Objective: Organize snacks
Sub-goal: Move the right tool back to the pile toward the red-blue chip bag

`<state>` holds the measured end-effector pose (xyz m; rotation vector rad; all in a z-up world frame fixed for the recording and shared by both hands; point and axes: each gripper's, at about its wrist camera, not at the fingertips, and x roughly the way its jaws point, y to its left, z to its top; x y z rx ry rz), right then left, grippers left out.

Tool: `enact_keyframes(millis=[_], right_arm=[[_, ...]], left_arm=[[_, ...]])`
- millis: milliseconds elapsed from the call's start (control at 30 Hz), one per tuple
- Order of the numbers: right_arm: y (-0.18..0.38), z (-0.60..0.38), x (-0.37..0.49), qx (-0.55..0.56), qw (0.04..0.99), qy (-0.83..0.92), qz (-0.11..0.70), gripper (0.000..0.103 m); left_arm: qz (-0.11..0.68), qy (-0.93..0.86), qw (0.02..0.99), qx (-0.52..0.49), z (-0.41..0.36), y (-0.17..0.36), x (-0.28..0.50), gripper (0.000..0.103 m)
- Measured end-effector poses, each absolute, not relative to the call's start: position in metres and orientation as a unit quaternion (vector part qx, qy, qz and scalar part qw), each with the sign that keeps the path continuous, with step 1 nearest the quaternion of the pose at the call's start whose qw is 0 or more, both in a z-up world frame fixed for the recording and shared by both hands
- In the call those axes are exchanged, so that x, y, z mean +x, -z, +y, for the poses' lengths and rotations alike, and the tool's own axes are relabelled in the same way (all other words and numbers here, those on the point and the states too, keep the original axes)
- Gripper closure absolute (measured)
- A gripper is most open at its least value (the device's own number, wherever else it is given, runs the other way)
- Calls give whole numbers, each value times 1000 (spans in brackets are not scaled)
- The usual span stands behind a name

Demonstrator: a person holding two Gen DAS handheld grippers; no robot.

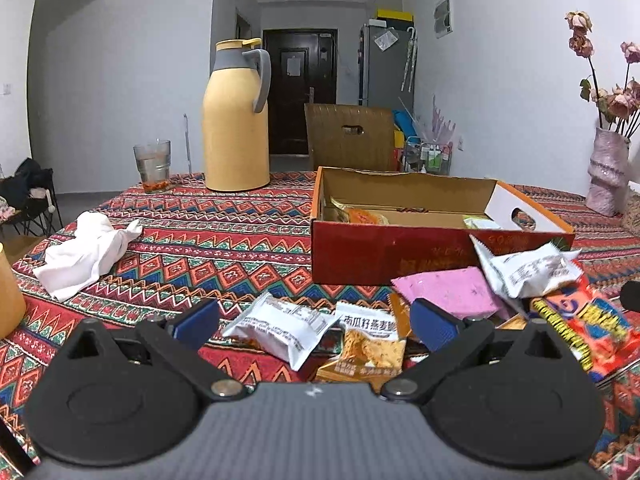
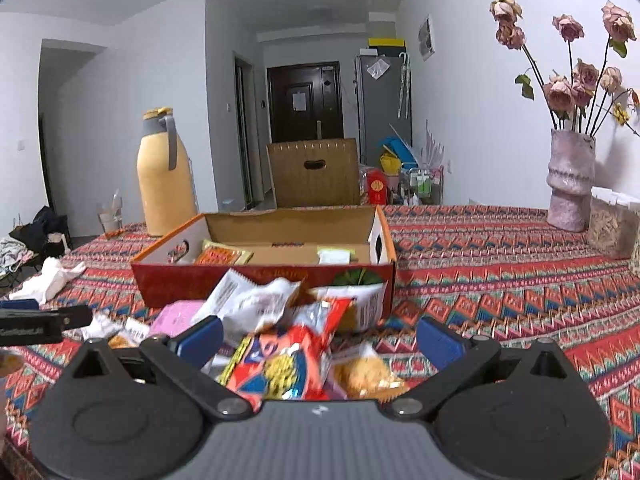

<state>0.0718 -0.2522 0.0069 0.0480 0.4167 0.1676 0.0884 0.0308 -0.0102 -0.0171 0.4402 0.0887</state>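
Note:
A pile of snack packets lies on the patterned tablecloth in front of an open red cardboard box [image 1: 352,256] [image 2: 180,282]. The box holds a few packets, among them an orange one [image 2: 218,257]. My left gripper [image 1: 316,326] is open, low over a white packet [image 1: 280,330] and an orange oat-crisp packet [image 1: 372,350]. A pink packet [image 1: 448,294] and a crumpled white wrapper [image 1: 528,268] lie to their right. My right gripper [image 2: 320,338] is open over a red and blue packet [image 2: 280,364] and a yellow pastry packet [image 2: 366,374].
A yellow thermos jug [image 1: 236,120] [image 2: 164,184] and a glass [image 1: 153,164] stand at the table's far left. A white cloth [image 1: 86,252] lies on the left. A pink vase of dried roses [image 2: 570,180] and a clear container [image 2: 612,228] stand far right. A chair back [image 2: 314,174] is behind.

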Motion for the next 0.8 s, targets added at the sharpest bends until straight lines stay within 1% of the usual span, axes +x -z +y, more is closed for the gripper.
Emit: enact_keyframes(millis=[167, 367, 800], right_arm=[[0, -249, 67, 24, 973, -80, 215, 0], [-4, -242, 66, 21, 975, -71, 211, 0], [-3, -222, 72, -10, 971, -70, 226, 0]], left_arm=[[206, -40, 978, -17, 33, 13, 87, 0], [196, -35, 979, -31, 37, 13, 81, 0], [197, -42, 979, -38, 41, 15, 80, 0]])
